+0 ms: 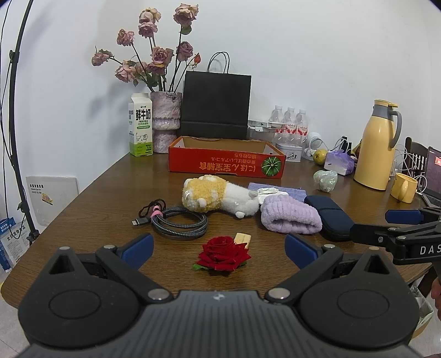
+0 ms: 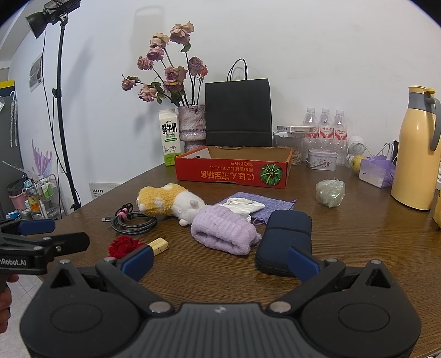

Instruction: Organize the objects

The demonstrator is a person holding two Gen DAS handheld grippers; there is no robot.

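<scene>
Red fabric rose (image 1: pixel 222 252) just ahead, centred between wide-spread, empty left gripper (image 1: pixel 219 249) fingers (right gripper (image 2: pixel 219 258) likewise agape, empty), dark blue zip case (image 2: pixel 285 239) by its right finger.

Room: plain white wall (image 2: pixel 317 55), evenly lit, faint shadows cast on it. Brown wood-grain counter (image 2: pixel 358 242) set against the wall. Black light stand (image 2: pixel 62 115) with a studio lamp (image 2: pixel 51 13) at left. Wire storage rack (image 2: pixel 41 192) of bottles beside the stand. Pale tiled floor (image 2: pixel 24 286) below. Dark wooden chair (image 1: pixel 413 154) at right.
</scene>
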